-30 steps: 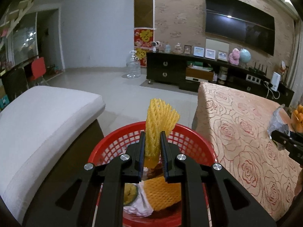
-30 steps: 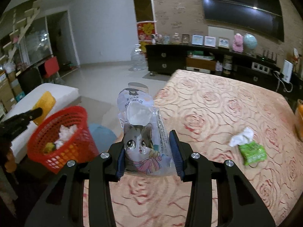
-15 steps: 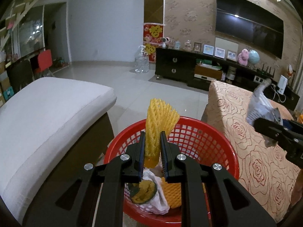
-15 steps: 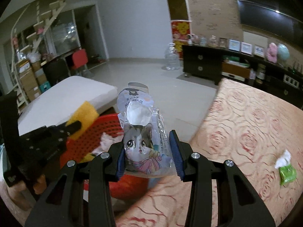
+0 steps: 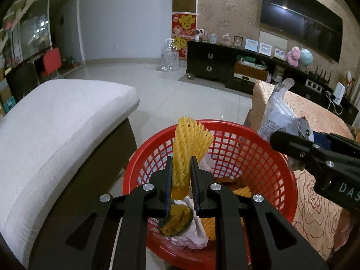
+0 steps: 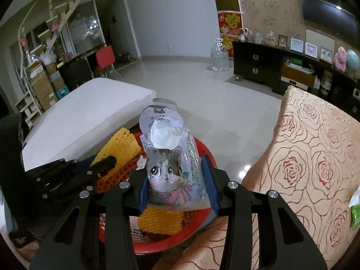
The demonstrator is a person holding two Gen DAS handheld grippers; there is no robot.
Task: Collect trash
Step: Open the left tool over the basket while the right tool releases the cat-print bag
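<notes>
My left gripper (image 5: 181, 175) is shut on a yellow foam fruit net (image 5: 189, 144), held upright over the red mesh basket (image 5: 227, 135). In the basket lie crumpled tissue (image 5: 193, 236), a fruit peel (image 5: 177, 220) and another yellow net (image 6: 160, 221). My right gripper (image 6: 176, 180) is shut on a clear plastic wrapper with a cartoon cat (image 6: 169, 168), held above the basket's right side. In the left wrist view that wrapper (image 5: 279, 114) and the right gripper's fingers (image 5: 292, 144) come in from the right. In the right wrist view, the left gripper (image 6: 105, 164) sits at left with its net (image 6: 121, 144).
A white cushioned sofa (image 5: 56, 121) borders the basket on the left. A table with a rose-patterned cloth (image 6: 315, 157) stands on the right, with a green packet and tissue (image 6: 355, 211) near its right edge. Tiled floor (image 5: 191, 94), a dark cabinet (image 5: 216, 65) and a water jug (image 5: 169, 56) lie beyond.
My right gripper has carried the cat wrapper leftward from over the table to above the basket. The left gripper with its net has come further over the basket.
</notes>
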